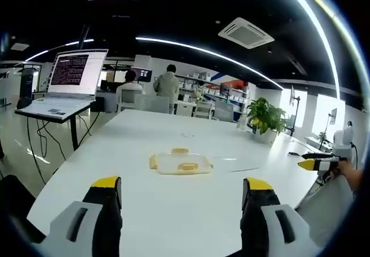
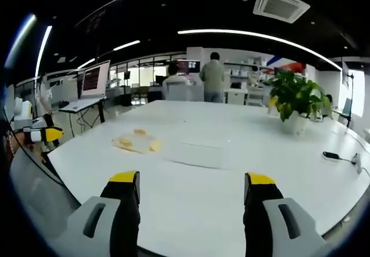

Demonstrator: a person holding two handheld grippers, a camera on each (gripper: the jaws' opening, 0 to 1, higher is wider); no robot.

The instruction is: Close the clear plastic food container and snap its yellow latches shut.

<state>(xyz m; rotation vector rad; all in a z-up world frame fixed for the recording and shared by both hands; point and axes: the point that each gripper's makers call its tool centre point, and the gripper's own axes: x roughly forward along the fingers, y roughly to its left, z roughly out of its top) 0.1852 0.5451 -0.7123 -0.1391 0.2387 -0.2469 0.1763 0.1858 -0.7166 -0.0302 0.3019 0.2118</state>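
The clear plastic food container (image 1: 180, 163) with yellow latches lies on the white table (image 1: 173, 210), a little ahead of my left gripper (image 1: 182, 184), whose jaws stand wide open and hold nothing. In the right gripper view the container (image 2: 136, 142) is ahead to the left, and a flat clear rectangular piece (image 2: 193, 154), possibly its lid, lies beside it on the table. My right gripper (image 2: 191, 182) is open and empty, well short of both. The right gripper (image 1: 315, 164) shows at the right table edge with a hand (image 1: 348, 175) behind it. The left gripper (image 2: 45, 134) shows at the far left.
A potted plant (image 1: 265, 118) (image 2: 295, 103) stands at the table's far side. A black cable with a small device (image 2: 338, 155) lies near the right edge. A laptop on a stand (image 1: 72, 77) is beyond the table on the left. People sit and stand at desks behind.
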